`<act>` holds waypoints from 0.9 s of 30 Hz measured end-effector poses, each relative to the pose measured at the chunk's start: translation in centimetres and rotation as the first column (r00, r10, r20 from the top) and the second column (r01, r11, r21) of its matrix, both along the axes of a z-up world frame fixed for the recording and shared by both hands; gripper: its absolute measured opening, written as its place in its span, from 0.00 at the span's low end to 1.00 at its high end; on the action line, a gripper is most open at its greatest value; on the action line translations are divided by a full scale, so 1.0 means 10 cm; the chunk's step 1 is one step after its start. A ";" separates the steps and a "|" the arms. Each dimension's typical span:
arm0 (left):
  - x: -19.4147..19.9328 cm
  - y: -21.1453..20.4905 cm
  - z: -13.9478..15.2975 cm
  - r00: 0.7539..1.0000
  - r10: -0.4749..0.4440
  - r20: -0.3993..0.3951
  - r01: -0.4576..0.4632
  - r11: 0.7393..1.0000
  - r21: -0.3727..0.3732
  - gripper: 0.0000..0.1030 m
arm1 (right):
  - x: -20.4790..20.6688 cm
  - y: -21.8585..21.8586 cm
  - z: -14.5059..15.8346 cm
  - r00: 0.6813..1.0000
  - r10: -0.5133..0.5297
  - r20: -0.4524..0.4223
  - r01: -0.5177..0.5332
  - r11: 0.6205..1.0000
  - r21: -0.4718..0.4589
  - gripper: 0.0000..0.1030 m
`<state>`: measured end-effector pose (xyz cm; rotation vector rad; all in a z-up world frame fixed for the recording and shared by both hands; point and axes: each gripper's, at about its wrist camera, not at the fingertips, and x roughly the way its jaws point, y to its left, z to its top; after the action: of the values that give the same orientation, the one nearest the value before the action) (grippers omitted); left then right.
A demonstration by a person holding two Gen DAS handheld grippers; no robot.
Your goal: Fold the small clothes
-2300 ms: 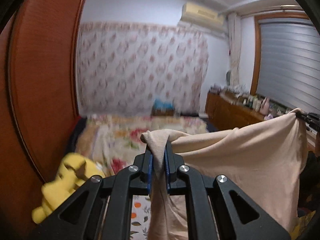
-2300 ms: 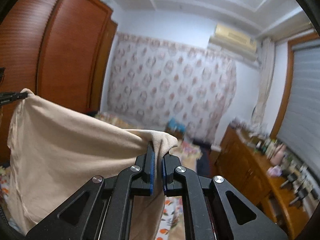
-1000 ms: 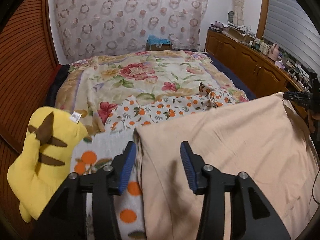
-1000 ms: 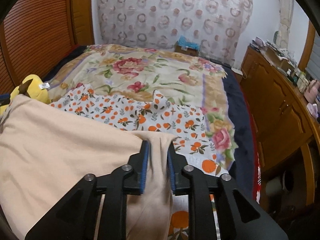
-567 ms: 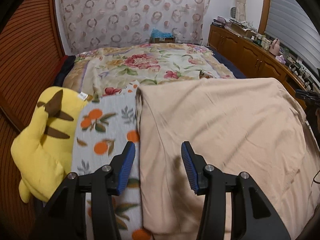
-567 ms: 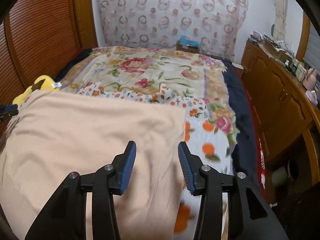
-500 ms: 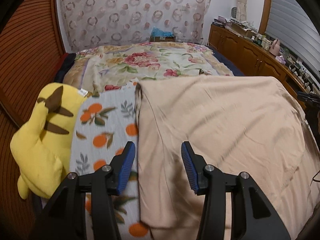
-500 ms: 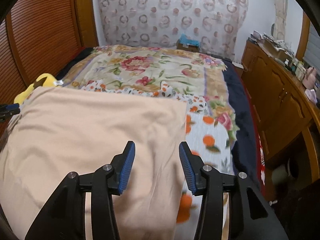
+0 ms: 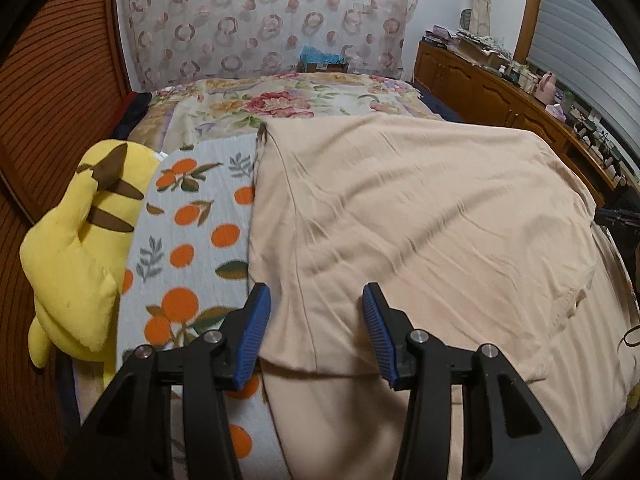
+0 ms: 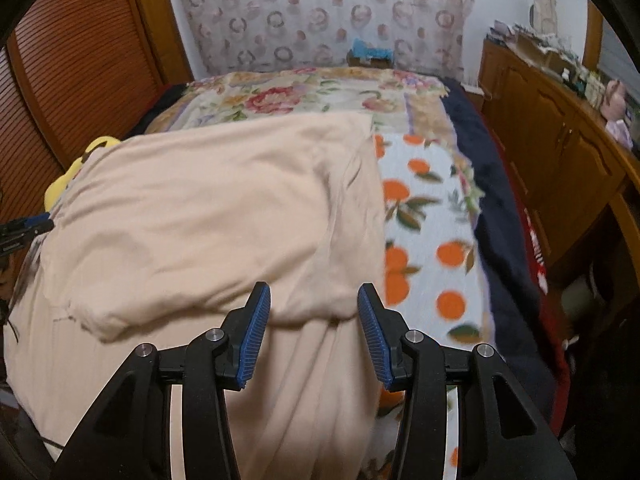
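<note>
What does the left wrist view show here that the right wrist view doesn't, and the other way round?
Only the left wrist view shows the yellow plush toy in full, lying beside the orange-print blanket. Only the right wrist view shows the dark blue bed edge and the folded-over edge of the beige garment. Both show that garment on the bed and an open gripper: left gripper, right gripper.

Likely a home bedroom: floral-quilted bed [image 9: 280,104], plush toy [image 9: 80,248], wooden dresser [image 10: 560,140].

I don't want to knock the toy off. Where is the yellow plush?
In the left wrist view the yellow plush lies at the bed's left edge, on the orange-print blanket, left of the beige garment.
</note>
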<state>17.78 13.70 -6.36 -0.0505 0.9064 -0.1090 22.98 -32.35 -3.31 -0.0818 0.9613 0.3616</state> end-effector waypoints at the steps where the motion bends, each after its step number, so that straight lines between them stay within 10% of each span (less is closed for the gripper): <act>1: 0.00 -0.01 -0.01 1.000 0.001 -0.003 -0.001 1.000 -0.001 0.45 | -0.02 0.01 -0.04 1.000 -0.004 -0.012 0.004 1.000 0.001 0.45; 27: -0.05 -0.16 -0.12 0.999 -0.001 0.038 -0.002 0.998 0.064 0.60 | 0.11 0.21 -0.16 0.995 -0.045 0.087 0.051 0.996 -0.076 0.45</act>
<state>17.26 12.14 -7.52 0.0110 0.8712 -0.0803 24.03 -30.21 -4.88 -0.1438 0.8911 0.2743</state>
